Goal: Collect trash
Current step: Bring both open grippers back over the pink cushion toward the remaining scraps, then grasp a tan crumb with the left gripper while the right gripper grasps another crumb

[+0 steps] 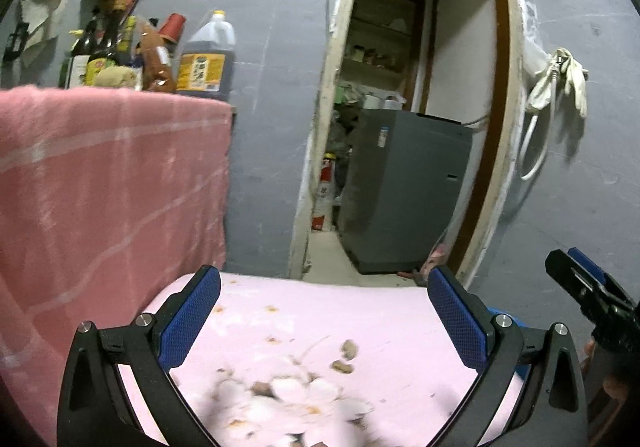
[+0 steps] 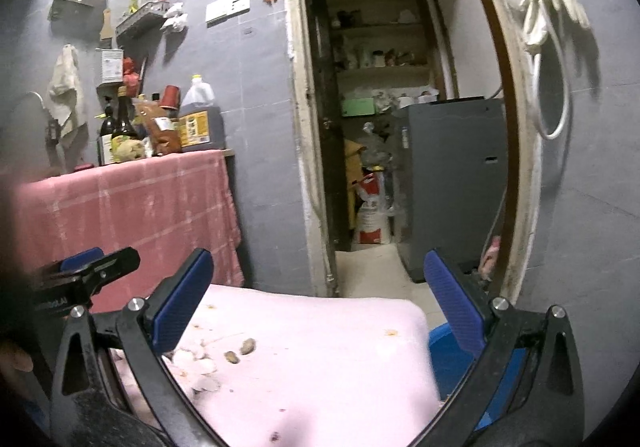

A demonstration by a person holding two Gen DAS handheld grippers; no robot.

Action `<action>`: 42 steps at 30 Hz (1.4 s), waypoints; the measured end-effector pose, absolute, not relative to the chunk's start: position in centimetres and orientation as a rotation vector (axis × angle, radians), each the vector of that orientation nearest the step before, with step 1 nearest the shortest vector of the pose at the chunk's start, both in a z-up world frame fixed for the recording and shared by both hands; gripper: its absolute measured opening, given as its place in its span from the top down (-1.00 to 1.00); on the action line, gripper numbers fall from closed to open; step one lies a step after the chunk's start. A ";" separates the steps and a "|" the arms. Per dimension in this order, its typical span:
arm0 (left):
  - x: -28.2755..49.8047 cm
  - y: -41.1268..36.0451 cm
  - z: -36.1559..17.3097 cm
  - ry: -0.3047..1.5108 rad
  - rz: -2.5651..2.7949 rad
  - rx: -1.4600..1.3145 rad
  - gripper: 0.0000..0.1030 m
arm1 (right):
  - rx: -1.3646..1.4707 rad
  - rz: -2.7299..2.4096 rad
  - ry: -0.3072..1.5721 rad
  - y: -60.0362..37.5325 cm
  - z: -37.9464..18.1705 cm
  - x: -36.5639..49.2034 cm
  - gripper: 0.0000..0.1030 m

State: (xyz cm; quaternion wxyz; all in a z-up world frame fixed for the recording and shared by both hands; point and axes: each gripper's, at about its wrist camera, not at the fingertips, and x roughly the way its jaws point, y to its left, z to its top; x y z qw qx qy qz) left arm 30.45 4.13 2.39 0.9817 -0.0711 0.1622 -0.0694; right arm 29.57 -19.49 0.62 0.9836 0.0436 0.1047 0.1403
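The left gripper had its blue fingers wide apart and held nothing. The right gripper was wide apart too, and empty. Both hung over a pale pink cloth. The trash, a heap of whitish peels and small brown bits, lay on that cloth at the bottom middle of the left view and at the lower left of the right view. A blue bin peeked out at the lower right. A darker pink towel hung at the left, with bottles above it.
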 end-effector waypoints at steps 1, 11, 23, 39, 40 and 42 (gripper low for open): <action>30.4 4.7 2.1 0.338 -0.151 -0.155 -0.97 | 0.087 0.289 0.225 -19.1 0.4 29.8 -1.00; 31.4 6.4 -1.0 0.489 -0.141 -0.109 -0.97 | 0.087 0.320 0.377 -17.9 -3.2 32.4 -1.00; 34.4 4.6 -5.4 0.748 -0.138 -0.057 -0.96 | 0.028 0.329 0.566 -17.7 -7.4 35.6 -1.00; 38.3 1.0 -8.3 0.929 -0.228 -0.012 -0.76 | 0.025 0.284 0.713 -18.9 -9.7 38.4 -0.63; 38.6 1.0 -8.4 0.941 -0.236 -0.022 -0.73 | 0.025 0.283 0.716 -18.9 -9.7 38.5 -0.63; 39.0 0.9 -8.4 0.947 -0.238 -0.029 -0.69 | 0.029 0.284 0.720 -19.1 -9.8 38.6 -0.62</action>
